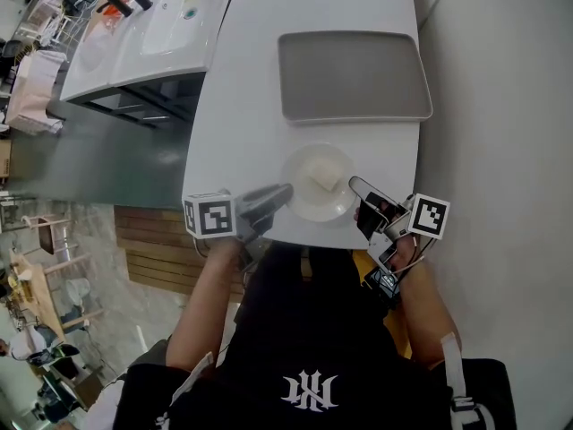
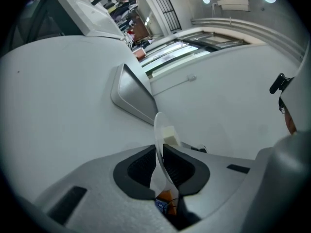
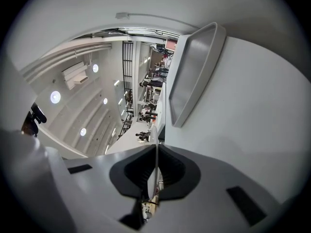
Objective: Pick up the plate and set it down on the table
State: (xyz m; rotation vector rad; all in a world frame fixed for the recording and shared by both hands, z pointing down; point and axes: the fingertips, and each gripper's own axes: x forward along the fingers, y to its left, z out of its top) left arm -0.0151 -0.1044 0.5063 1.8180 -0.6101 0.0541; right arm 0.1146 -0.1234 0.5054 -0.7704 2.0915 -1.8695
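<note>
A round white plate (image 1: 315,189) with a pale cream block (image 1: 324,177) on it is at the near edge of the white table (image 1: 242,106). My left gripper (image 1: 285,192) is shut on the plate's left rim. In the left gripper view the rim (image 2: 159,144) runs edge-on between the dark pads (image 2: 142,168), with the block (image 2: 168,136) just beyond. My right gripper (image 1: 356,186) is shut on the right rim. The right gripper view shows the thin plate edge (image 3: 156,165) pinched between its pads (image 3: 171,171). I cannot tell whether the plate rests on the table.
A grey rectangular tray (image 1: 353,75) lies on the table behind the plate, also seen as the tray (image 2: 132,94) and the tray (image 3: 193,72). A second white table (image 1: 148,25) stands far left. A pale wall (image 1: 501,106) runs along the right.
</note>
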